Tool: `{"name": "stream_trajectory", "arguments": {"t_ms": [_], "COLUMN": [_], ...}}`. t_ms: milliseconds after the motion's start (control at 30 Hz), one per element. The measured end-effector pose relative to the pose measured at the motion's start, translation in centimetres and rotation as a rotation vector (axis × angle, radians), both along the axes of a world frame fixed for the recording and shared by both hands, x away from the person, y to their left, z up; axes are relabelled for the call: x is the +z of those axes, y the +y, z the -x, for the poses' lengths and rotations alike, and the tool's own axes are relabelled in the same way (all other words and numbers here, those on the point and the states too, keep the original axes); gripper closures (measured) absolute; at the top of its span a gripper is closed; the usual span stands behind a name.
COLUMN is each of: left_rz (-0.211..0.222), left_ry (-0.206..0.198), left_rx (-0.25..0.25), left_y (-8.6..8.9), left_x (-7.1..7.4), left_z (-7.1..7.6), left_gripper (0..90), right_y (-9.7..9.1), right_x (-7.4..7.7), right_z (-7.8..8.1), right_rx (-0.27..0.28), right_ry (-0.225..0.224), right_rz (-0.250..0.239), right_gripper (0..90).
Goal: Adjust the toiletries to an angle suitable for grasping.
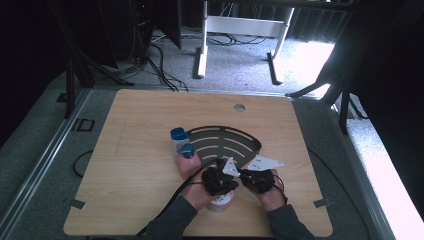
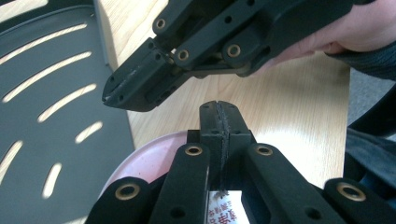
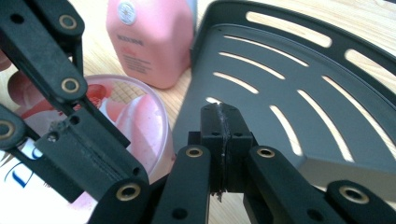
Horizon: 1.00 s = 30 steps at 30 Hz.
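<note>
My left gripper (image 1: 226, 176) and right gripper (image 1: 248, 176) sit close together near the table's front edge, tips almost meeting. In the left gripper view my own jaws (image 2: 219, 112) are shut with nothing between them, and the right gripper (image 2: 154, 79) crosses just above. The right gripper's jaws (image 3: 220, 114) are likewise shut and empty, with the left gripper (image 3: 70, 140) at their left. A pink-lidded cup (image 3: 140, 121) sits under the left gripper (image 1: 220, 204) (image 2: 149, 161). A black slotted corner tray (image 1: 222, 135) (image 3: 303, 93) (image 2: 46, 116) lies just beyond.
A pink bottle (image 3: 149, 42) (image 1: 189, 166) stands against the tray's left side, with a white blue-capped bottle (image 1: 178, 137) behind it. Cables trail from both grippers toward the front edge. A round hole (image 1: 239, 107) is in the tabletop at the back.
</note>
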<state>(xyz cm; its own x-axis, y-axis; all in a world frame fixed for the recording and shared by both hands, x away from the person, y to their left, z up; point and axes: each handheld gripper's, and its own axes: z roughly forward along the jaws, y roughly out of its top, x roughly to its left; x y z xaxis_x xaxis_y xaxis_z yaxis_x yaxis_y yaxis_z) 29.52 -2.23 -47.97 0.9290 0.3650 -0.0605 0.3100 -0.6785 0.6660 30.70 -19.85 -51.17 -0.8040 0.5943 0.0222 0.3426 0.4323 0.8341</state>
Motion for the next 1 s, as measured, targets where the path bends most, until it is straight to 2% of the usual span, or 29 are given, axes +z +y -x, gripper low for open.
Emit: {"name": "stream_trajectory", "arguments": {"t_ms": [67,167,433,633,700,800,833,900,1000], "left_rz": [0.02,0.023,0.042,0.032,0.024,0.034,0.05,0.056,0.079], "left_ry": [0.011,0.013,-0.008,-0.024,-0.045,-0.041,-0.034,-0.057,-0.076], "left_rx": [0.001,0.009,0.094,0.127,0.137,0.144,0.144,0.155,0.14], "left_y": [-0.3,-0.6,0.5,1.2,1.5,2.2,2.5,3.0,3.9], "left_x": [-0.2,-0.2,-0.4,-0.4,-0.4,-0.4,-0.4,-0.3,-0.3], "left_z": [-0.6,-1.3,-3.3,-3.3,-3.0,-2.8,-2.7,-2.3,-1.8], "left_gripper": [90.0,90.0,90.0,90.0,90.0,89.8,87.6,76.6,68.9], "right_y": [-0.4,-1.0,-2.8,-3.6,-3.8,-4.0,-4.0,-4.0,-4.2], "right_x": [0.0,0.1,0.3,0.3,0.2,0.0,0.0,-0.1,-0.3], "right_z": [0.0,-0.1,-0.3,-0.3,-0.2,0.0,0.2,0.4,0.7], "right_rx": [-0.012,-0.027,-0.092,-0.113,-0.118,-0.122,-0.118,-0.111,-0.104], "right_ry": [-0.001,-0.005,-0.012,-0.012,-0.009,-0.005,-0.002,0.0,0.005], "right_rz": [-0.005,-0.007,-0.007,-0.009,-0.004,0.004,0.006,0.014,0.023], "right_gripper": [89.0,89.0,89.0,89.0,89.0,87.9,87.2,85.8,83.0]}}
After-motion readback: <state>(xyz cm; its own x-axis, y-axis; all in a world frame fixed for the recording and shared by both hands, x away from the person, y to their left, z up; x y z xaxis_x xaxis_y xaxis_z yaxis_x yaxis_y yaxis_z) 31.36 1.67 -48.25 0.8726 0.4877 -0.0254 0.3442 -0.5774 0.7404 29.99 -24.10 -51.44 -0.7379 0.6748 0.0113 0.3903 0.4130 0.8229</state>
